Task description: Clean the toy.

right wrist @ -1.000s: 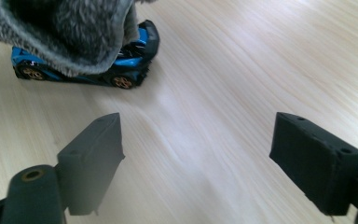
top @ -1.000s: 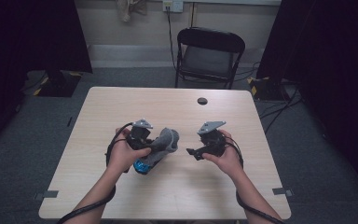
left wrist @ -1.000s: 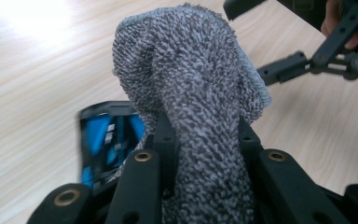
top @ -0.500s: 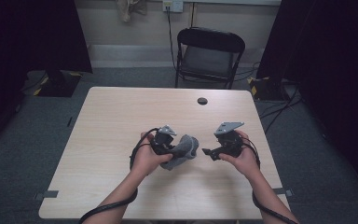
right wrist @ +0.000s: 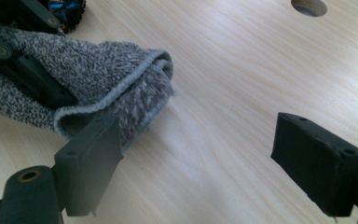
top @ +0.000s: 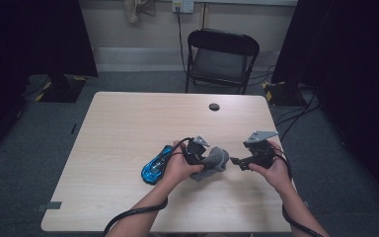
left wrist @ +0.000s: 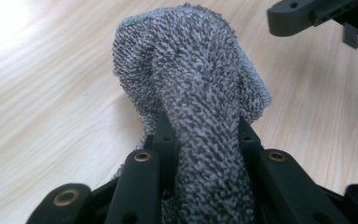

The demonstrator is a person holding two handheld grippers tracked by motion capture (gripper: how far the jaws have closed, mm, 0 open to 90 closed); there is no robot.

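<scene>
A grey terry cloth (top: 216,159) hangs folded from my left gripper (top: 205,160), which is shut on it just above the table. In the left gripper view the cloth (left wrist: 196,93) rises between the two black jaws of my left gripper (left wrist: 205,133) and flops over forward. My right gripper (top: 238,162) sits a little right of the cloth, open, with nothing between its pads. In the right gripper view the cloth's folded end (right wrist: 121,88) lies by the left fingertip (right wrist: 93,140) of my right gripper (right wrist: 205,149). A blue toy car (top: 155,165) rests on the table behind my left hand.
The light wooden table (top: 128,123) has a round cable hole (top: 214,106) near its far edge, also visible as the hole (right wrist: 309,7) in the right gripper view. A black folding chair (top: 220,59) stands beyond the table. Cables trail from both grippers.
Both hands have moved to the right across the table, the left one carrying the cloth lower. The blue car has stayed where it was and now shows left of the left hand.
</scene>
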